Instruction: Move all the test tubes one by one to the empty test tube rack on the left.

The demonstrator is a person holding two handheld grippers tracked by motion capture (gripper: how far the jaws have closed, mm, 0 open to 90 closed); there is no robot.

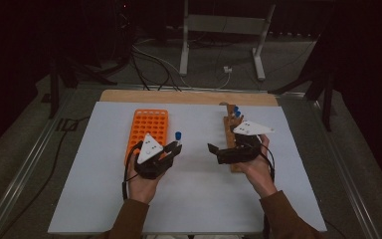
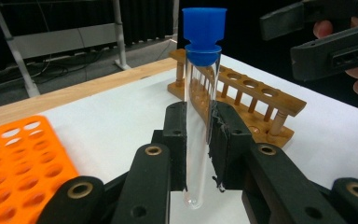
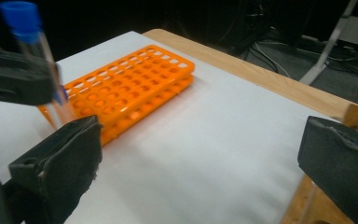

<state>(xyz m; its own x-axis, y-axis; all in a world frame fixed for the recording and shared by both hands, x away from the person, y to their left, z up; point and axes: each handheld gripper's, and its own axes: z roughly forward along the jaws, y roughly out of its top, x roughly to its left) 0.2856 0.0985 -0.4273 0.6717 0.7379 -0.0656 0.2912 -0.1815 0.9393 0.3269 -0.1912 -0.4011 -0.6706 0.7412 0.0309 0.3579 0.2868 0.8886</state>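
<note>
While the left gripper (image 2: 199, 140) clamps a clear glass test tube with a blue cap (image 2: 202, 93) upright above the white table (image 1: 199, 199), the right gripper (image 3: 200, 154) gapes empty; the orange plastic rack (image 1: 148, 127) looks unfilled, and capped tubes wait in the wooden rack (image 1: 230, 124).

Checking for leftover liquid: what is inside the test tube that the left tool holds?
The test tube looks clear and empty down to its rounded bottom. The left tool hides part of its middle, and the blue cap hides the top.
</note>
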